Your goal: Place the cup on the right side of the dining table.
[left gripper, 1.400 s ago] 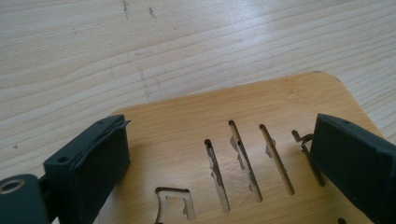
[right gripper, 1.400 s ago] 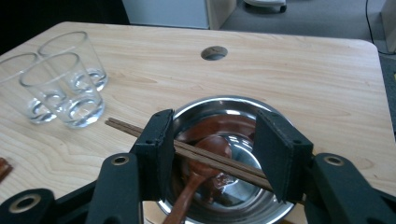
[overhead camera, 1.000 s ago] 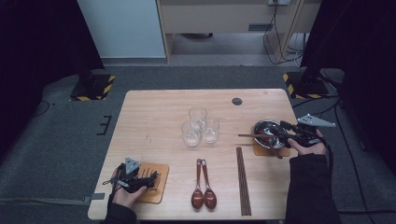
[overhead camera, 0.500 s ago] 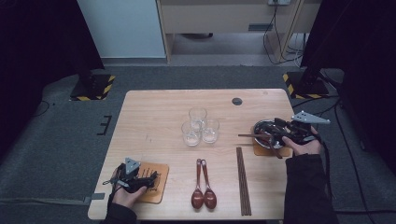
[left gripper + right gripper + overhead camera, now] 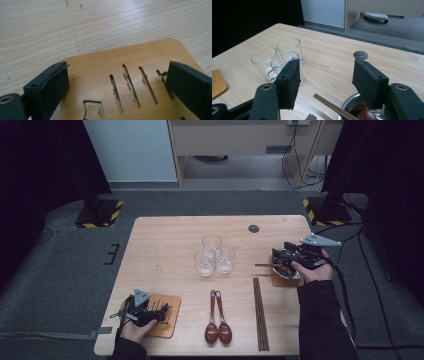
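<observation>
Where the grey carpet meets a white panel and a pale cabinet at the top of the high view, we see a light wooden table (image 5: 165,245) filling the middle of the frame, dark curtains on both sides and a yellow-and-black striped stand foot to either side of the table's far corners. A small round grommet (image 5: 254,228) sits near the table's far edge.

At centre we count three clear glasses (image 5: 212,255) clustered together and touching. Below them lie two brown spoons (image 5: 217,322), side by side with bowls toward the bottom edge, and just right of those a bundle of dark chopsticks (image 5: 260,312) whose number we cannot tell.

At right centre, the metal bowl (image 5: 281,260) rests on a wooden coaster (image 5: 278,280); another dark stick lies across its rim, pointing left. We find the right gripper (image 5: 290,260) over this bowl, its jaws spread with nothing between them; in the right gripper view the bowl's rim (image 5: 348,102) sits low in the frame under the open jaws.

At lower left, a second slotted wooden coaster (image 5: 167,315) lies flat. The left gripper (image 5: 162,312) rests over it with jaws spread wide, either side of the slots, gripping nothing.
</observation>
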Available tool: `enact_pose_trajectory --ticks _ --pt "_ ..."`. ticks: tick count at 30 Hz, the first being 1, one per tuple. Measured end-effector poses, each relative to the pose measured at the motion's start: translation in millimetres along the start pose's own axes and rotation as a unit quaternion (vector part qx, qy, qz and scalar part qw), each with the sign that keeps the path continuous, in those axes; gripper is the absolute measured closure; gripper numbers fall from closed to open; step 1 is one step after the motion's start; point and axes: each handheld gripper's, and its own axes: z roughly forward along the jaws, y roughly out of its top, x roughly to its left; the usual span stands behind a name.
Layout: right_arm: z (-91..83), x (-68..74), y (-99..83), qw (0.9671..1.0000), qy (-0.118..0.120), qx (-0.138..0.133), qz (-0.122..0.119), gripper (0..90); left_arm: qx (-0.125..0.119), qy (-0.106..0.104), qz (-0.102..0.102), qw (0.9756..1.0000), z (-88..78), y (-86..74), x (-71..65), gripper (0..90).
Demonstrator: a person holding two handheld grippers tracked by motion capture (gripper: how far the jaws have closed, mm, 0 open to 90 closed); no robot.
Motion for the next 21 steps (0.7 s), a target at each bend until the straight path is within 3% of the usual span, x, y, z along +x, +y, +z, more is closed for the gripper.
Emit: enact_pose_trajectory --ticks 7,21 --pt "12.9 8.8 9.2 0.9998 -0.012 -0.011 0.006 40.2 0.000 0.000 0.000 1.0000 0.0 0.0 0.0 3.7" --pt "36.0 28.8 21.5 0.9999 0.003 0.001 -0.012 41.1 0.000 0.000 0.000 1.0000 0.0 0.0 0.0 3.7"
